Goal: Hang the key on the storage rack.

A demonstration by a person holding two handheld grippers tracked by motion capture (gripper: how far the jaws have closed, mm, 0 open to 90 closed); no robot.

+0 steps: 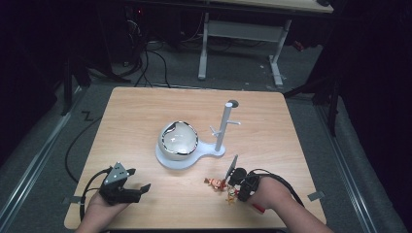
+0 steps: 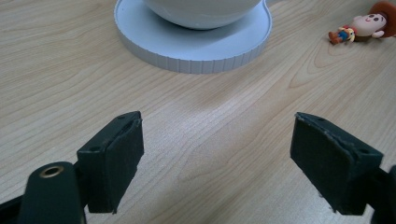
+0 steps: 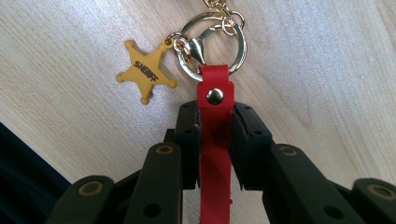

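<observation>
Strap (image 3: 214,135) of the keychain is being pinched in the right tool (image 3: 215,140), low over the table (image 1: 145,111) near the stand (image 1: 221,128). Left tool (image 2: 217,158) is resting spread, empty. Advice: lift slowly, letting ring (image 3: 212,44) and figure (image 1: 214,183) dangle free.

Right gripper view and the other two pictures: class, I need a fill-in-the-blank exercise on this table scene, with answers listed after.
1. The right gripper is shut on a ____ leather strap.
2. The yellow star-shaped charm reads ____.
3. The left gripper has its jaws ____.
4. The white round bowl sits on the pale round base of a peg ____.

Missing words: red; SHERIFF; open; stand
</observation>
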